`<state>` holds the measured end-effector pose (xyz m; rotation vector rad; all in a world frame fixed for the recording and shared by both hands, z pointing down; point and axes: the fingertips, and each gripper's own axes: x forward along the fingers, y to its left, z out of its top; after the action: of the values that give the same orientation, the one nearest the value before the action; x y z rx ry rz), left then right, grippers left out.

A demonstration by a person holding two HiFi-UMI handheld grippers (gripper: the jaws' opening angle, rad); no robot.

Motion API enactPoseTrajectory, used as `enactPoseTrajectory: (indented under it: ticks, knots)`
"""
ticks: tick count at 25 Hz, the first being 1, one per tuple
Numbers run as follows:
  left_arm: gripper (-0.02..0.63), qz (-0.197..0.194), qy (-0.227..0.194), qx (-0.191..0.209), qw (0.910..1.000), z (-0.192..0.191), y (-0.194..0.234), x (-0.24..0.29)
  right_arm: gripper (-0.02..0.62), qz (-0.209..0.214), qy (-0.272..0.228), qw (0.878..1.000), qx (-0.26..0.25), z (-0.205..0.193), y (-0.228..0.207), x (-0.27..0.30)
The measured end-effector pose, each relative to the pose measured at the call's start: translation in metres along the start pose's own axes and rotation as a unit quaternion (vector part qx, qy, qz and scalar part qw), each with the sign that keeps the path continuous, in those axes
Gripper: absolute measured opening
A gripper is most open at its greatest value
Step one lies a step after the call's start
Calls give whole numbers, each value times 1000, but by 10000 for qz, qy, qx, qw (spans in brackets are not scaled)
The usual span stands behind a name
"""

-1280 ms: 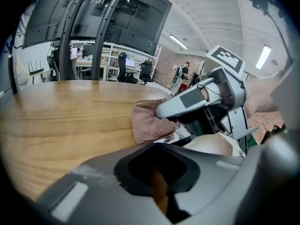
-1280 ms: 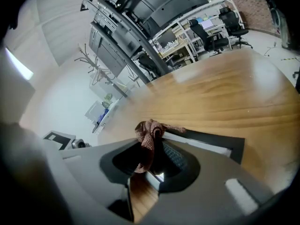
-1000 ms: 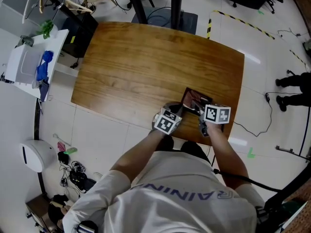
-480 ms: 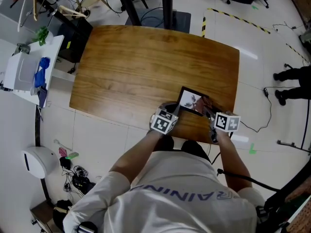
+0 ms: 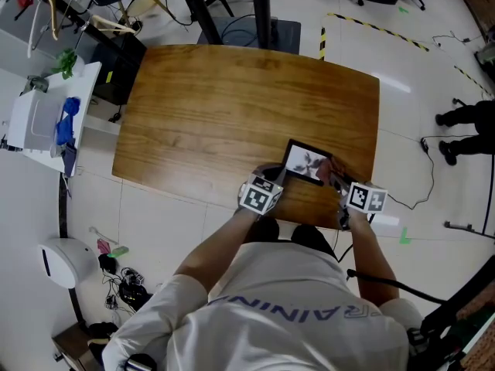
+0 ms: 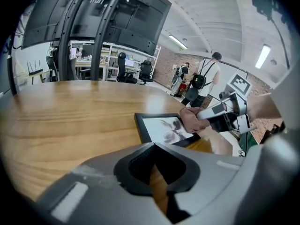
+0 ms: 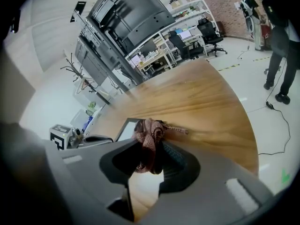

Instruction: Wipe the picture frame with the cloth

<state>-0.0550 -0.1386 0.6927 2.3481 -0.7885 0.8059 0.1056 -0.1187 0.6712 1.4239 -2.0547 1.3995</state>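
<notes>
Right tongs pinch the bunched brown cloth, which rests on the right edge of the picture frame. The frame lies flat at the counter's lower right in the head view. Left tongs are pressed nearly together, empty, just left of the frame.
</notes>
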Motion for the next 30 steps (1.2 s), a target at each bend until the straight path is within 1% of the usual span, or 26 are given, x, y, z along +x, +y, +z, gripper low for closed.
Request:
enactPoseTrajectory:
  ticks: [5,8,10,12,14,16,22,27,30]
  knots:
    - [5,-98,75,-126,9998,2,1,0,114,15,-5,10000,39,0,1,1]
    - [5,-217,-27,-74,9997,17,7,3,114,5,-21,10000,-33,0,3,1]
    - [5,-324,-135,80,9994,36,12,10,114,-6,-15,9999,-107,0,2,2]
    - [5,-419,-205,324,9984,55,16,18,114,-14,7,9998,-190,0,2,3]
    - [5,-478,-197,527,9973,69,20,27,115,-9,23,9997,-246,0,3,3]
    - [5,-483,-101,658,9966,77,26,35,115,-5,36,9996,-263,0,4,4]
    - [5,-549,186,726,9957,71,32,45,115,-6,76,9994,-340,2,2,5]
    - [5,-577,230,652,9959,67,32,48,115,78,153,9990,-403,7,0,7]
    - [5,-659,233,668,9953,67,32,49,115,66,163,9989,-427,9,-2,8]
